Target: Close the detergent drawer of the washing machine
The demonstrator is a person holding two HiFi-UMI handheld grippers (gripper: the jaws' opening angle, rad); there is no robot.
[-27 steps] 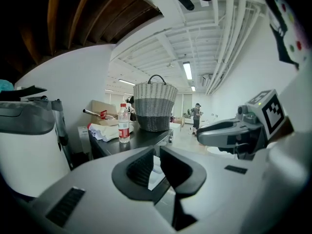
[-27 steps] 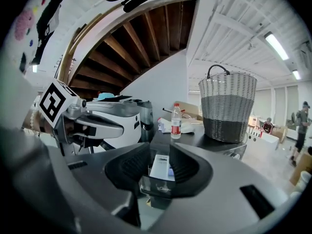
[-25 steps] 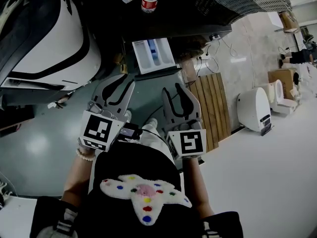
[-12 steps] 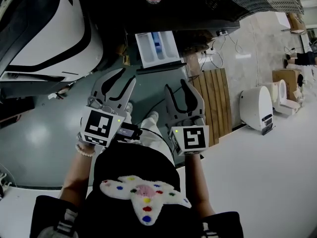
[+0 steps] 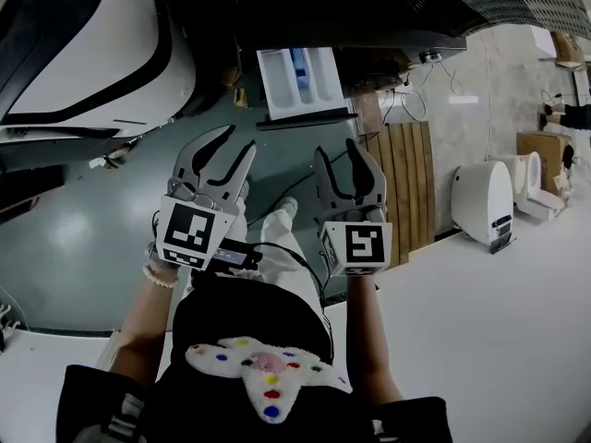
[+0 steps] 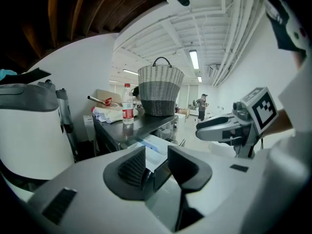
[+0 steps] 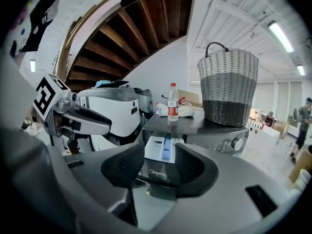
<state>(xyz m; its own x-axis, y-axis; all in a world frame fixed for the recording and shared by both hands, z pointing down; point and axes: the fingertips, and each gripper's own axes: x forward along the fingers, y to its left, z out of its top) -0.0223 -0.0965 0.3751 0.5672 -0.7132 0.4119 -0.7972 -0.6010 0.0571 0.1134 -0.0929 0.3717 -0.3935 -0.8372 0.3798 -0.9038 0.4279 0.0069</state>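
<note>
While one detergent drawer (image 5: 302, 79) stands pulled out, two jaw pairs are opening, empty: left hand-held gripper (image 5: 235, 142), right hand-held gripper (image 5: 339, 151).

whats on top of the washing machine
A two-tone wicker basket, a red-labelled bottle and crumpled white material behind the bottle. The basket's inside is hidden.

You work in an open workshop hall: grey-topped washing machine (image 7: 204, 126), brown cardboard box (image 5: 538, 146), long ceiling strip light (image 6: 194, 59), exposed white pipes (image 6: 234, 33).
</note>
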